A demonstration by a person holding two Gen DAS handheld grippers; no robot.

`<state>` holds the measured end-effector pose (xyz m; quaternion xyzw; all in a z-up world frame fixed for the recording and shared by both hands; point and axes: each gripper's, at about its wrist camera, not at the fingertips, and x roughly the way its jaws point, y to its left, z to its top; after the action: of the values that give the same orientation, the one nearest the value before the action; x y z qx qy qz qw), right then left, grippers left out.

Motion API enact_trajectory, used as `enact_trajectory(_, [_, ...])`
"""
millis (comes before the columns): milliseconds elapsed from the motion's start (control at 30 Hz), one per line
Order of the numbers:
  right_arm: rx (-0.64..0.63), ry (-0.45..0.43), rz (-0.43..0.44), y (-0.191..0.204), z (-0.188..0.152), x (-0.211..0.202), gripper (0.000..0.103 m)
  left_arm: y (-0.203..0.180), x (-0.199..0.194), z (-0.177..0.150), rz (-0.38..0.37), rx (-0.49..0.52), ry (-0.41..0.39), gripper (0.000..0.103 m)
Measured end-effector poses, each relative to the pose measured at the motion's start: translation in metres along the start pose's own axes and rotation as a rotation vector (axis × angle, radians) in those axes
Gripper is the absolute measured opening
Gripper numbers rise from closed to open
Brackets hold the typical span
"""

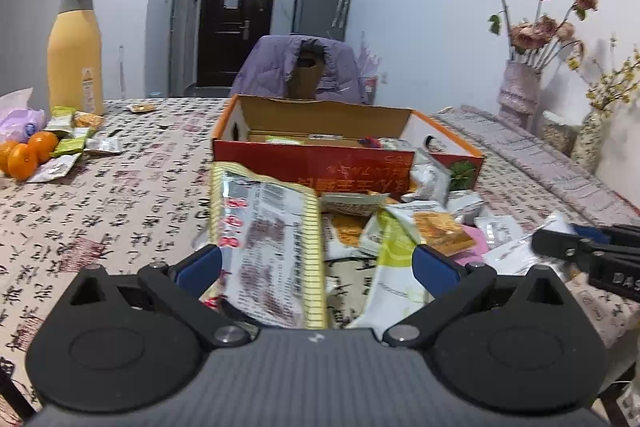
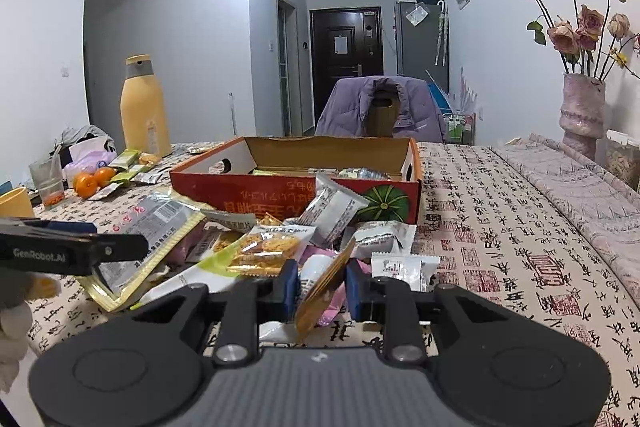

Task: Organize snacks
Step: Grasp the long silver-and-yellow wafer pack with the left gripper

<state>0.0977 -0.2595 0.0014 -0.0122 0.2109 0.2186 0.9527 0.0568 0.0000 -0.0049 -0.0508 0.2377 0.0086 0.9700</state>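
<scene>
The right gripper (image 2: 322, 287) has its jaws drawn in narrow on a thin golden snack packet (image 2: 324, 291), which stands on edge between the blue pads, its long axis running from 7 o'clock up to 1 o'clock in the right wrist view. The red cardboard box (image 2: 256, 193) lies at 12 o'clock from those jaws, beyond the heap of loose packets (image 2: 336, 211), so the coming move is likely a carry forward and over the near wall. The right hand is the one with something to deliver.

The left gripper (image 1: 316, 263) has its jaws spread wide, pads touching nothing I can make out, over a long yellow-edged bag (image 1: 268, 243) whose long axis points toward 12 o'clock at the box.

The box is open-topped and already holds several packets, only their tops showing. At 10 o'clock, well apart, sit oranges (image 2: 92, 181) and a yellow bottle (image 2: 144, 107) on the patterned tablecloth (image 2: 500, 227)
</scene>
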Motion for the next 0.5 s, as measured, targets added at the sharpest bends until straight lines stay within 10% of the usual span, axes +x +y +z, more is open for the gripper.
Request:
enact_trajectory(267, [0.007,0.000,-0.003,-0.001,0.001,0.006,0.024,0.008,0.021,0.002,0.119,0.029,0.058,0.102])
enact_trajectory(500, [0.019,0.011,-0.005,-0.005,0.001,0.013,0.024,0.010,0.037,0.002,0.145,0.035,0.096,0.073])
